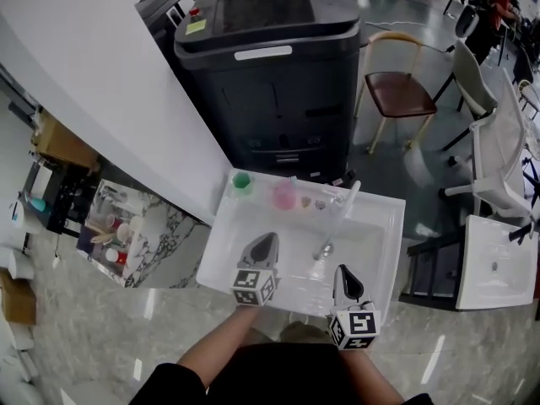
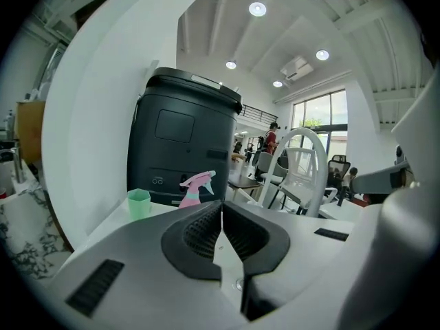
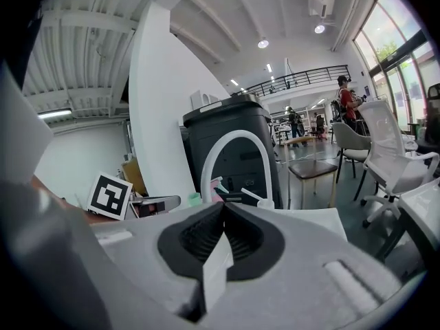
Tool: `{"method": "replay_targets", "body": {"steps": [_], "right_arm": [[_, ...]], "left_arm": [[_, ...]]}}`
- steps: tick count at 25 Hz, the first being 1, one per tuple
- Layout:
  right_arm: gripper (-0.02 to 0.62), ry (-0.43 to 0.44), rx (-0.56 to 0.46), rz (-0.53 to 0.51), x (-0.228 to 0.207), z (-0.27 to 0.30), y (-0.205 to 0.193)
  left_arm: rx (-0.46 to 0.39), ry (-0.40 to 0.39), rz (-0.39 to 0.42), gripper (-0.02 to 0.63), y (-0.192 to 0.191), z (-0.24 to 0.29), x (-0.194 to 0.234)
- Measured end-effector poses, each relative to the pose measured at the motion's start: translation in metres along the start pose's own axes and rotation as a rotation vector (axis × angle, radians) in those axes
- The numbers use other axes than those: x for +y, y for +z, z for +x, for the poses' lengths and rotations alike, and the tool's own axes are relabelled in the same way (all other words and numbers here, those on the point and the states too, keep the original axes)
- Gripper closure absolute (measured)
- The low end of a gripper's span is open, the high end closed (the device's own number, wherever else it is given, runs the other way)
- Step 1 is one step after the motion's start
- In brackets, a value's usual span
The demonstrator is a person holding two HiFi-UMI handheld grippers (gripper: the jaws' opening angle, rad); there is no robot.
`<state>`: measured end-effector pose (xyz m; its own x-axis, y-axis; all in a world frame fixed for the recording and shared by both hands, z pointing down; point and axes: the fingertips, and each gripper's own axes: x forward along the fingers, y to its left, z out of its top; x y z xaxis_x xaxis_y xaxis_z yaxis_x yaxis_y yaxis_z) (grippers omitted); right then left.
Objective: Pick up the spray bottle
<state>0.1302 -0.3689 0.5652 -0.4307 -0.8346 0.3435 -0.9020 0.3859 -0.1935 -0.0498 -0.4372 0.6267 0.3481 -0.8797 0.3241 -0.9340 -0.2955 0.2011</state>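
The pink spray bottle (image 1: 284,195) stands upright on the back ledge of the white sink (image 1: 384,256), between a green cup (image 1: 242,180) and the faucet base. In the left gripper view the spray bottle (image 2: 196,188) shows just beyond the jaw tips, apart from them. My left gripper (image 1: 267,238) hovers over the sink's near left part, jaws shut and empty. My right gripper (image 1: 342,271) is at the sink's near right, also shut with nothing held. In the right gripper view, the spray bottle (image 3: 216,186) peeks out behind the faucet arch.
A curved white faucet (image 1: 338,218) arches over the basin between the grippers. A large black bin (image 1: 270,66) stands right behind the sink. A white wall runs along the left. Chairs (image 1: 401,91) and a second sink (image 1: 498,264) are to the right.
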Motion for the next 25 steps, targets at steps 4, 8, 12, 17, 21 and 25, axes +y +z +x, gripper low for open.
{"method": "replay_targets", "body": {"steps": [4,8,12,17,21,25], "right_arm": [[0.597,0.006,-0.001,0.013,-0.013,0.019,0.002],[0.597,0.009,0.014,0.008,-0.021,0.039,-0.003],[0.597,0.006,0.033,0.002,-0.028,0.058,-0.007],[0.597,0.0,0.039,0.004,-0.037,0.072,-0.009],[0.597,-0.002,0.057,0.019,-0.043,0.075,-0.017],[0.597,-0.006,0.091,0.013,-0.043,0.071,-0.032]], "left_arm": [[-0.033,0.007,0.05,0.588,0.0,0.027,0.008],[-0.009,0.005,0.021,0.467,-0.01,0.059,0.02],[0.019,0.041,-0.023,0.409,-0.023,0.085,0.036],[0.031,0.066,-0.042,0.336,-0.039,0.116,0.05],[0.062,0.057,-0.024,0.29,-0.049,0.144,0.055],[0.083,0.072,-0.023,0.262,-0.059,0.162,0.068]]}}
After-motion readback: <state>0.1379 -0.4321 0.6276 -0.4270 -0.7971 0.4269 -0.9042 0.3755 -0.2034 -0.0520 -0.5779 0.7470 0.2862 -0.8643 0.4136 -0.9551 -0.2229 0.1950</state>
